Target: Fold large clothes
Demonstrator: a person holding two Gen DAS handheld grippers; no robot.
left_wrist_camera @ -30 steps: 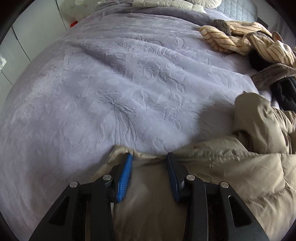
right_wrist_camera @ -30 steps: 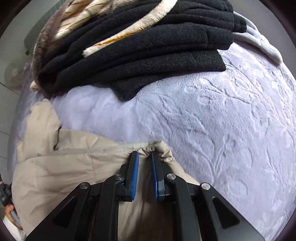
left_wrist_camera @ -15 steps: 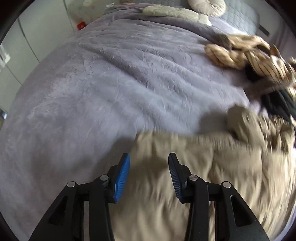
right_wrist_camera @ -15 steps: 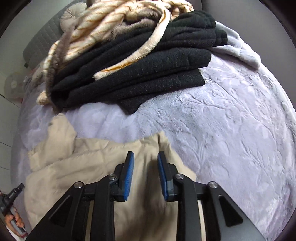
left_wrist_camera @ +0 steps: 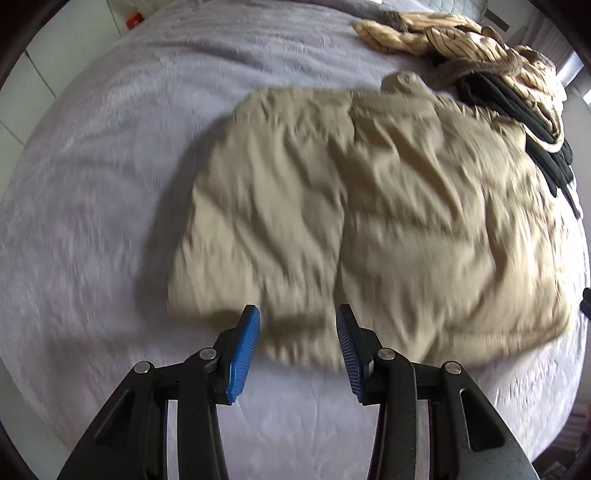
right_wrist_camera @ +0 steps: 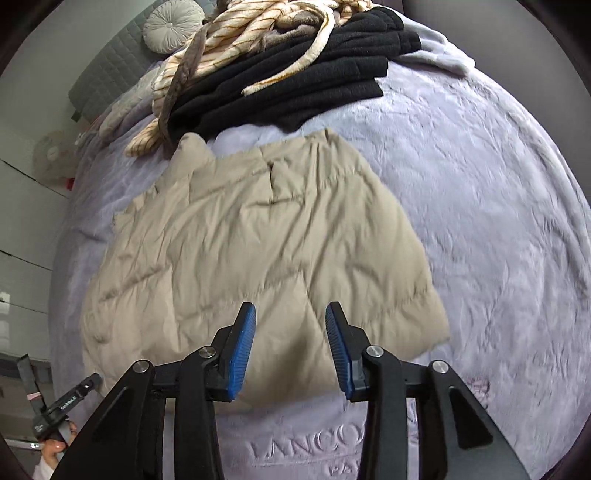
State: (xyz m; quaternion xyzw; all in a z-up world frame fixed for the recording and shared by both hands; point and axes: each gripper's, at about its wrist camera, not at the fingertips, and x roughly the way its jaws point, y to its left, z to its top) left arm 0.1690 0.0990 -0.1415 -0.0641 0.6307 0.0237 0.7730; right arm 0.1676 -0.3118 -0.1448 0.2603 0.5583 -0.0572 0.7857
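A beige quilted jacket (left_wrist_camera: pixel 369 206) lies folded flat on the lilac bedspread (left_wrist_camera: pixel 110 184); it also shows in the right wrist view (right_wrist_camera: pixel 251 251). My left gripper (left_wrist_camera: pixel 297 347) is open and empty, hovering above the jacket's near edge. My right gripper (right_wrist_camera: pixel 290 343) is open and empty, also above the jacket's near edge. The left wrist view is blurred by motion.
A pile of black and cream striped clothes (right_wrist_camera: pixel 280 66) lies beyond the jacket, also visible in the left wrist view (left_wrist_camera: pixel 509 85). A round cushion (right_wrist_camera: pixel 173 24) and quilted headboard sit at the far end. The other hand-held gripper (right_wrist_camera: pixel 55 410) shows at lower left.
Both grippers let go of the jacket's edge, opened wide and pulled back and up. The jacket now lies flat on the bed, fully in view.
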